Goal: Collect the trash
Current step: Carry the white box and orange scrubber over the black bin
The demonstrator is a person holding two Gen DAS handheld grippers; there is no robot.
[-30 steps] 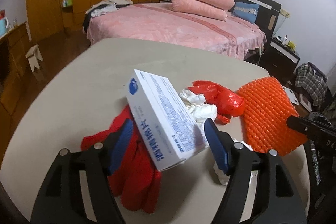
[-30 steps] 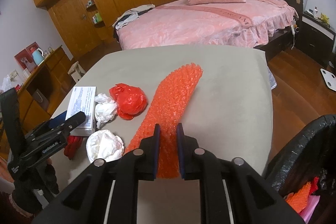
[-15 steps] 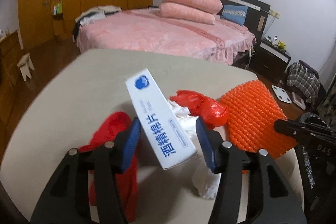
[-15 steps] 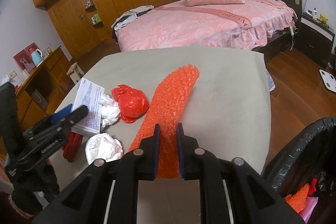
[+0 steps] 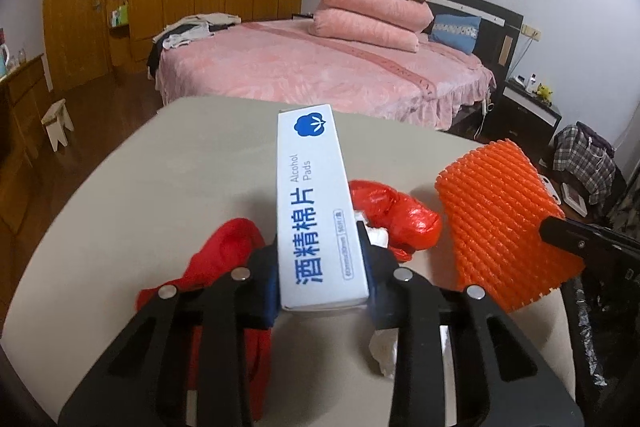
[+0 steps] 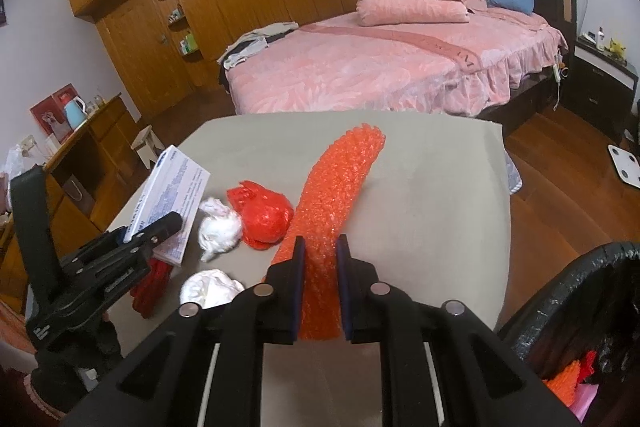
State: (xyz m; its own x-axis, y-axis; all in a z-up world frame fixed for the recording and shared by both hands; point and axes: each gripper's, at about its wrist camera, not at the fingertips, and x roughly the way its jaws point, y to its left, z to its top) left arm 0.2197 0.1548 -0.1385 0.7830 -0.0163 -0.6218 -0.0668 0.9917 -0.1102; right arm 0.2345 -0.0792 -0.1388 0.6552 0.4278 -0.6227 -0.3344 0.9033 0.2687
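Lifted box (image 5: 316,211) now clamped, left gripper (image 5: 320,267)

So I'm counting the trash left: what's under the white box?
The left gripper holds the white box raised off the table. Beneath it shows red cloth; anything else under there is hidden by the box and gripper.

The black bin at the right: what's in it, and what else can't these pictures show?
- Black bin, right wrist view: cut by the frame edge; only orange and pink scraps show.
- Red cloth, left wrist view: partly hidden behind the left gripper.
- White box: its back print, right wrist view, is too small to read.
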